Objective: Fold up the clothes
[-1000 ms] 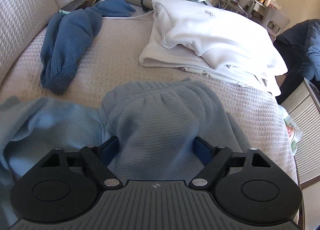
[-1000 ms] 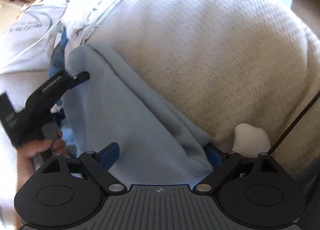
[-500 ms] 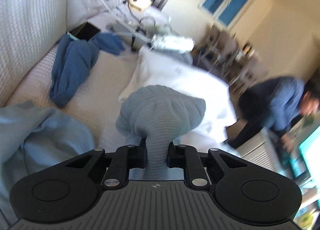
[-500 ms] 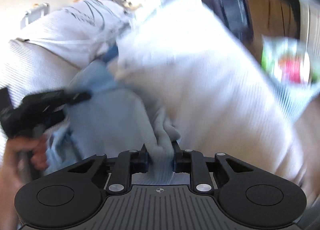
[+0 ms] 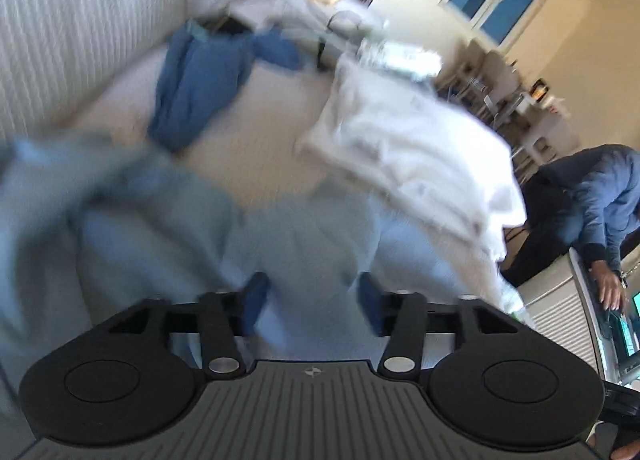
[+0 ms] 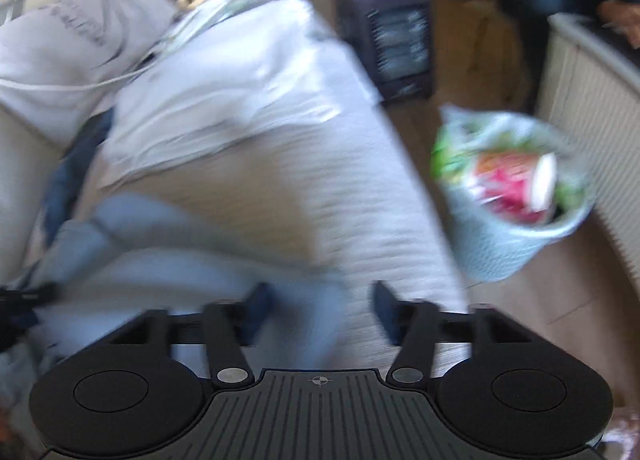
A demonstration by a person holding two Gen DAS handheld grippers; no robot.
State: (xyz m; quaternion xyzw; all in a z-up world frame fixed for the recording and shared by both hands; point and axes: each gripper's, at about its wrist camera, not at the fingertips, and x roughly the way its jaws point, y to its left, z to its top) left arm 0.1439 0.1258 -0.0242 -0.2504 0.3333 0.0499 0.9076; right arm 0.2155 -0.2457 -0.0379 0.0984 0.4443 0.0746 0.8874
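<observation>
The light blue garment (image 5: 168,228) is lying rumpled on the bed (image 5: 256,148), spreading directly ahead of and beneath the left tongs (image 5: 310,296), whose two arms are standing parted with cloth between them but not pinched. In the right wrist view the same garment (image 6: 160,260) is lying ahead and to the left of the right tongs (image 6: 320,306), which are likewise standing spread and clamping nothing, one edge of the fabric reaching between the pads. Both views are smearing with motion, so fine creases are not readable. Beyond the left tongs, a stack of white clothes (image 5: 408,148) is sitting ahead to the right, and a dark blue garment (image 5: 200,80) is lying farther ahead to the left. To the right of the right tongs, off the bed's edge, a lined basket (image 6: 508,228) is standing on the floor; a person in blue (image 5: 600,196) is bending at the far right. Judged risk: with neither pair gripping, the loose cloth is free to slump and undo any fold being formed; a fast re-grasp may catch several layers, or drag the garment into the white stack.
</observation>
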